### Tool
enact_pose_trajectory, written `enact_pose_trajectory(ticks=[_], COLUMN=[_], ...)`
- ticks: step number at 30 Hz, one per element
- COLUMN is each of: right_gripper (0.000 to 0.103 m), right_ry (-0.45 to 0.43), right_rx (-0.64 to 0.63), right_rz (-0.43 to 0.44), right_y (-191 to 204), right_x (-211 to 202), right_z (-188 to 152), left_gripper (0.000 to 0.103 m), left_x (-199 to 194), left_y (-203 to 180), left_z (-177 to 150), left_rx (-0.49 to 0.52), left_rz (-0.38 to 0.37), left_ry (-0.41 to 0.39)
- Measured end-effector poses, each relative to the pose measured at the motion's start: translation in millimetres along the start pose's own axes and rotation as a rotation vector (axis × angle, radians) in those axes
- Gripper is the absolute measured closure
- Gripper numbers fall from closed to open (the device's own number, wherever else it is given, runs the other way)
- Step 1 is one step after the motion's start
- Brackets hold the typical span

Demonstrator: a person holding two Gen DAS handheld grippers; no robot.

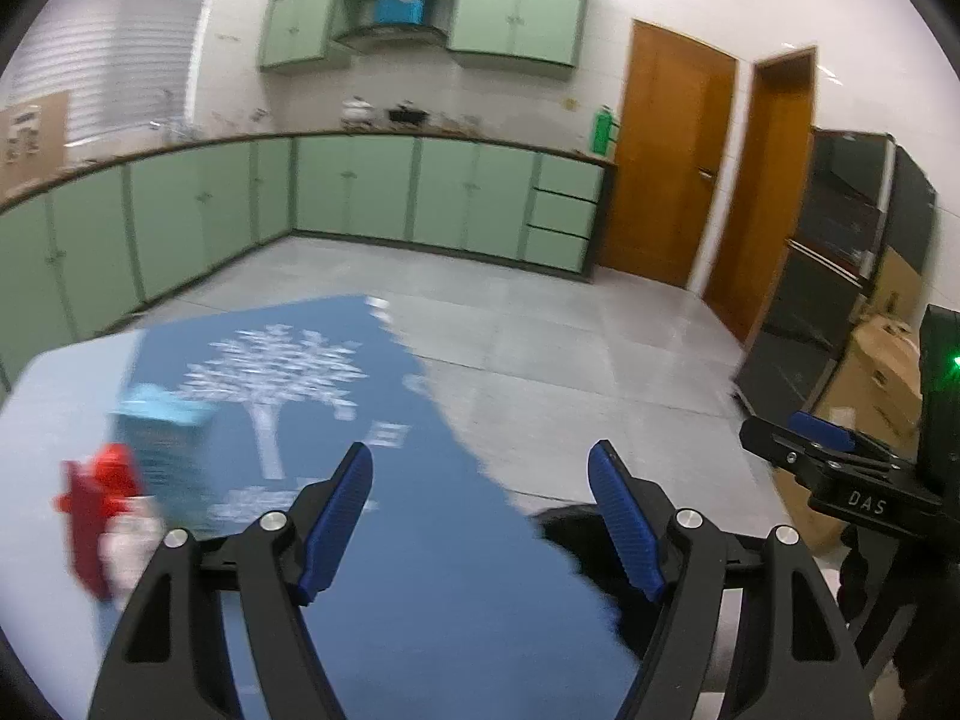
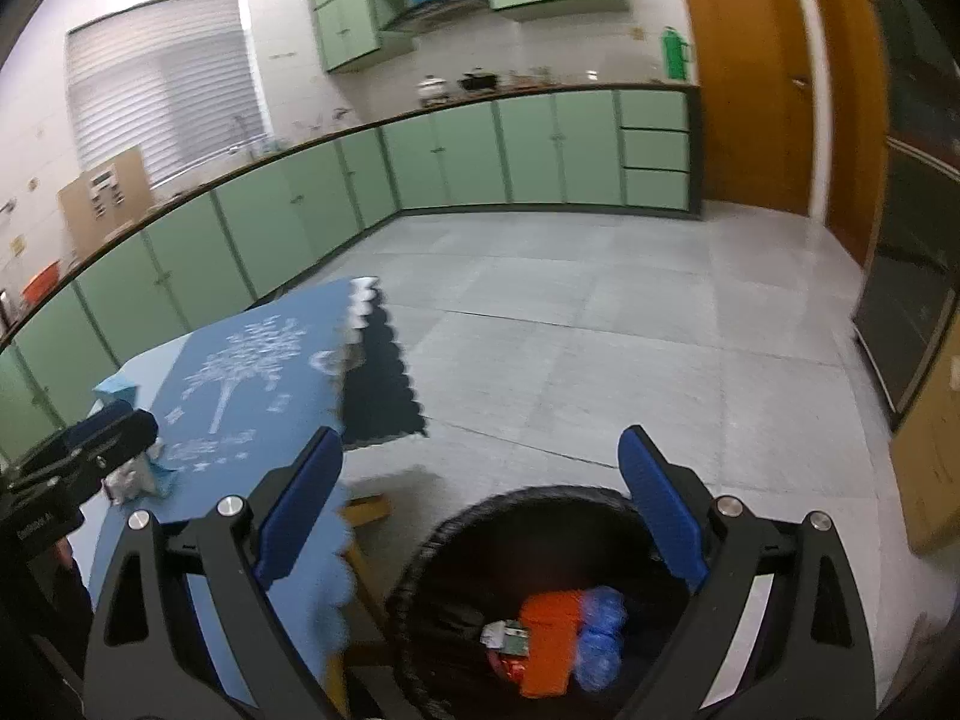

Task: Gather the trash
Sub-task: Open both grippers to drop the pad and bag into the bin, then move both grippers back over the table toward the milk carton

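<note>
My left gripper (image 1: 480, 519) is open and empty above the blue tablecloth (image 1: 384, 576). On the cloth to its left lie a red packet (image 1: 96, 516), a teal box (image 1: 162, 438) and white crumpled trash (image 1: 129, 546), all blurred. My right gripper (image 2: 480, 516) is open and empty above a black bin (image 2: 432, 546). Inside the bin lie an orange pack (image 2: 549, 642), a crumpled blue wrapper (image 2: 600, 636) and small scraps (image 2: 507, 642). The bin's rim also shows in the left wrist view (image 1: 564, 525). The right gripper shows at the right there (image 1: 822, 438).
The table stands left of the bin, with crumpled trash (image 2: 135, 480) on its cloth (image 2: 240, 396). Green cabinets (image 1: 360, 192) line the far walls. Wooden doors (image 1: 666, 162) and a dark appliance (image 1: 840, 252) stand right. Cardboard boxes (image 1: 876, 378) sit by the right wall. Grey tiled floor (image 2: 600, 348) lies beyond.
</note>
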State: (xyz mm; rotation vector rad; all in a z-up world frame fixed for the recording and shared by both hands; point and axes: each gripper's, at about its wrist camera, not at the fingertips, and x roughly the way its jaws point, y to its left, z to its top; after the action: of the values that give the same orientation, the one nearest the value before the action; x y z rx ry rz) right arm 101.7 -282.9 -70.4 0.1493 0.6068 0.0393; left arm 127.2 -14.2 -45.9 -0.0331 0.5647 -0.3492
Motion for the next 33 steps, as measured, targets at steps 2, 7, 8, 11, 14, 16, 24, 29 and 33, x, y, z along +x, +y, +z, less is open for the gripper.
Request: enact_pose_trajectory(ticks=[2, 7, 8, 11, 14, 16, 24, 29, 33], right_gripper=[0.013, 0.012, 0.012, 0.012, 0.012, 0.012, 0.013, 0.012, 0.012], right_ry=[-0.004, -0.006, -0.006, -0.001, 0.003, 0.003, 0.022, 0.041, 0.053], right_rx=[-0.026, -0.083, -0.091, -0.119, -0.150, -0.165, -0.210, -0.212, -0.217], right_rz=[0.030, 0.119, 0.132, 0.178, 0.222, 0.246, 0.314, 0.332, 0.346], right_y=[19, 66, 74, 101, 129, 146, 192, 213, 229], right_x=[5, 17, 18, 26, 34, 36, 53, 66, 72], right_z=[4, 12, 13, 16, 17, 14, 10, 10, 7], left_gripper=[0.030, 0.030, 0.030, 0.030, 0.030, 0.030, 0.030, 0.030, 0.030], left_x=[-14, -41, -46, -58, -63, -64, -67, -67, -66], left_y=[19, 63, 73, 99, 119, 132, 166, 184, 198], left_z=[-2, -5, -6, -10, -13, -15, -27, -34, -37], left_rx=[-0.015, -0.052, -0.060, -0.083, -0.103, -0.113, -0.136, -0.154, -0.169], left_rz=[0.043, 0.150, 0.173, 0.233, 0.273, 0.301, 0.366, 0.404, 0.429], left_ry=[-0.021, -0.058, -0.062, -0.068, -0.067, -0.062, -0.045, -0.038, -0.030])
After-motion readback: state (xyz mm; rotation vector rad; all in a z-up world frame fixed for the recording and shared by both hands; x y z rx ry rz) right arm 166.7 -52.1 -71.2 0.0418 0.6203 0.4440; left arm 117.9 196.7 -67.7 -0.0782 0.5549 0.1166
